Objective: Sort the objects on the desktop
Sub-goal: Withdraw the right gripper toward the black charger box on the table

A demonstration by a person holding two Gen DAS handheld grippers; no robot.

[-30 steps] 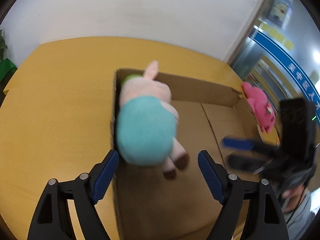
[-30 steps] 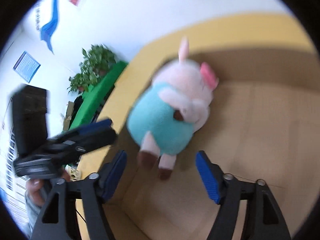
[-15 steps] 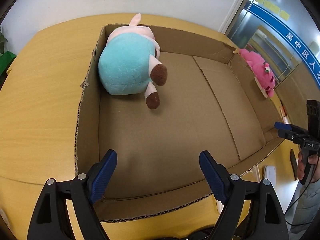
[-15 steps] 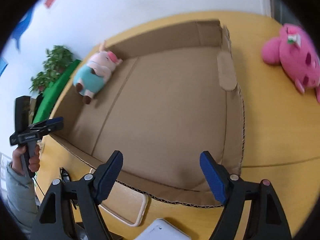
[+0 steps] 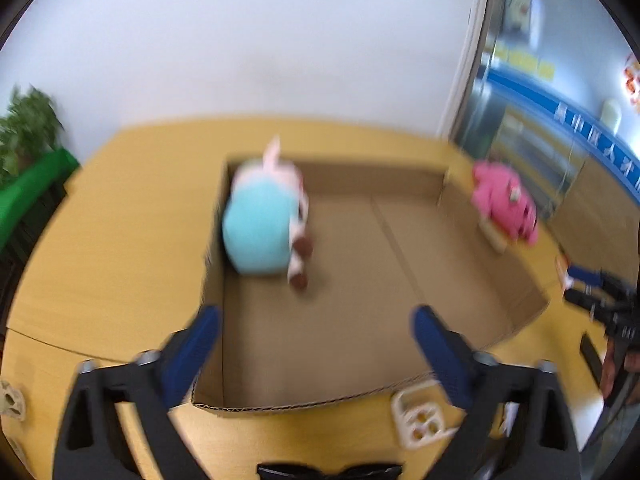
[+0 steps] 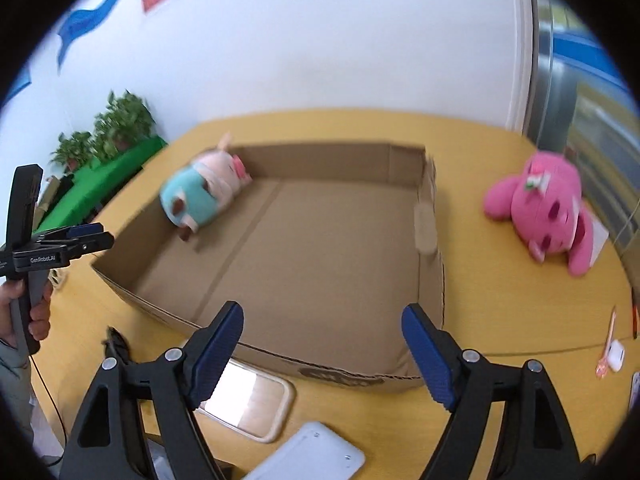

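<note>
A shallow cardboard box lies open on the yellow table. A pink pig plush in a teal shirt lies in its far left corner. A pink bear plush lies on the table right of the box. My left gripper is open and empty over the box's near edge; it also shows at the left of the right wrist view. My right gripper is open and empty at the box's near wall; it also shows in the left wrist view.
On the table in front of the box lie a hand mirror with a cream frame, a white flat device and a white plastic holder. A white earbud case and pens lie at the right. Green plants stand beyond the table's left end.
The pig plush went from between the open fingers to lying in the box's far left corner. Both grippers pulled back and up from the box, staying open.
</note>
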